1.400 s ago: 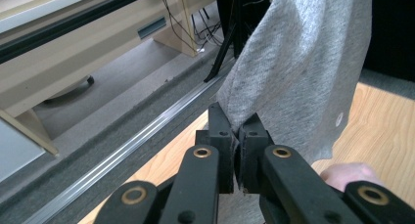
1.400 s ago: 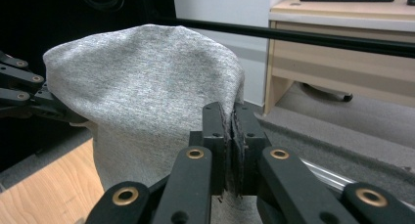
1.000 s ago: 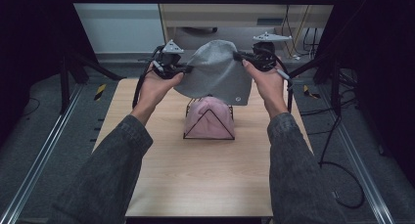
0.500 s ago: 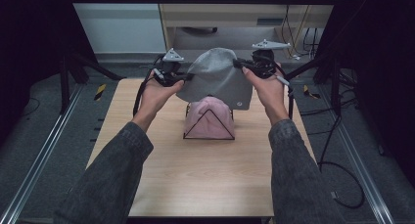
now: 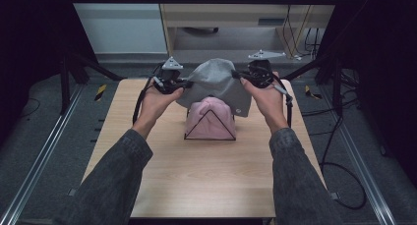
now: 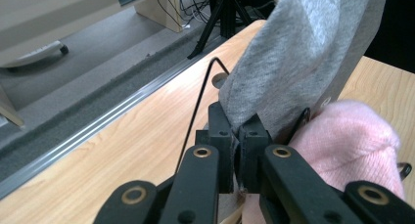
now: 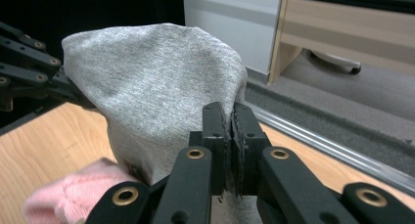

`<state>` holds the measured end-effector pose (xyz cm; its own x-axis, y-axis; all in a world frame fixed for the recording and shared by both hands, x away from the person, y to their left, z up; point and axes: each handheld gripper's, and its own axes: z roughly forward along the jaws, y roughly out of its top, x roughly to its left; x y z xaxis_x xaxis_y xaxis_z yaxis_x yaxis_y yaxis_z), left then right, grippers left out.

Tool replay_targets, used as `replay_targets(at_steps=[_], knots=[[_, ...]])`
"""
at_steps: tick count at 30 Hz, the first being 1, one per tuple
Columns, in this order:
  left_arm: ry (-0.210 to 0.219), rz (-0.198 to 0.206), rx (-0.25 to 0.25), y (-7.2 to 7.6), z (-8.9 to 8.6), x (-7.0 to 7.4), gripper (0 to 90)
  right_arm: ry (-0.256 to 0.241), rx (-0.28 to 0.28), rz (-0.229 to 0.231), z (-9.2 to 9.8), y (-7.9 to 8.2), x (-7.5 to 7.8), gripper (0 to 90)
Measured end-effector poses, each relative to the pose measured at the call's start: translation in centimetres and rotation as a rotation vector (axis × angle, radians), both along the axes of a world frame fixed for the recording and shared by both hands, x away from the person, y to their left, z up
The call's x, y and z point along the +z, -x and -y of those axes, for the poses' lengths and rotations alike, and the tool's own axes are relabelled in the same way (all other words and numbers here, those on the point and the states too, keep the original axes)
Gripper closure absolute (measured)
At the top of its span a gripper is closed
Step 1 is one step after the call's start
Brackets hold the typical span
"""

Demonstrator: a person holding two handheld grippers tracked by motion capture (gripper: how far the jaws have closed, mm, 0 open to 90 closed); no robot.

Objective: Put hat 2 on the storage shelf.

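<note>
Your left tool [image 5: 183, 83] was closed on the left edge of a grey knit beanie [image 5: 216, 85], and your right tool [image 5: 237, 75] was closed on its right edge, so the hat hung stretched between them above the far half of the bench [image 5: 206, 176]. In the left gripper view the left tool [image 6: 240, 136] had its two black jaws pressed together with a fold of the grey beanie [image 6: 298, 53] pinched between them. In the right gripper view the right tool [image 7: 230, 123] showed the same: jaws shut tight with a thin strip of the grey beanie [image 7: 156, 82] caught in the seam.

From above, your left hand [image 5: 157, 99] sat at about 10 o'clock from the bench's middle and your right hand [image 5: 265, 97] at about 2 o'clock, both sleeves [image 5: 113, 181] in dark denim.

Under the beanie, at 12 o'clock from the bench's middle, a pink knit hat [image 5: 211, 119] was draped over a black wire stand [image 5: 210, 136] shaped like a triangle. The grey beanie's lower rim overlapped the top of the pink hat in the high view; whether the two fabrics touched, I cannot tell. In the left gripper view the pink hat [image 6: 347, 141] lay just right of the jaws, with the black wire stand [image 6: 198, 101] rising at 11 o'clock of them.

A cable [image 5: 140, 99] trailed from the left tool across the bench.
</note>
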<state>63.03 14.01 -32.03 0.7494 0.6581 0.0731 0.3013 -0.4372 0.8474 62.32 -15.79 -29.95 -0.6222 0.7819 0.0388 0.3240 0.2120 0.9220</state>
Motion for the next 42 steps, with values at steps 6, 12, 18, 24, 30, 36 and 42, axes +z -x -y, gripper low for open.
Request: replay_targets(at_steps=[6,12,18,24,30,36,42], knots=[[-0.012,-0.023,-0.002,0.2,0.0,-1.6,87.2,0.031,0.003,-0.031,-0.1,0.2,-1.6,86.3],[-0.028,-0.046,0.001,0.6,-0.2,-3.5,87.3,0.049,0.011,-0.053,-0.5,0.4,-3.1,86.3],[-0.027,-0.079,0.012,0.8,-0.7,-5.3,87.3,0.062,0.015,-0.08,-0.7,0.6,-4.2,86.3],[-0.041,-0.095,0.011,1.1,-0.7,-6.2,87.3,0.077,0.013,-0.114,-0.9,0.9,-5.5,86.2],[-0.042,-0.115,0.015,1.2,-0.8,-7.1,87.2,0.08,0.012,-0.122,-0.8,0.9,-6.2,86.1],[-0.05,-0.134,0.028,1.4,-1.0,-7.7,87.2,0.094,0.014,-0.135,-1.2,1.0,-6.6,85.8],[-0.046,-0.13,0.039,1.6,-0.9,-8.0,81.2,0.105,0.005,-0.13,-1.3,1.1,-6.7,81.1]])
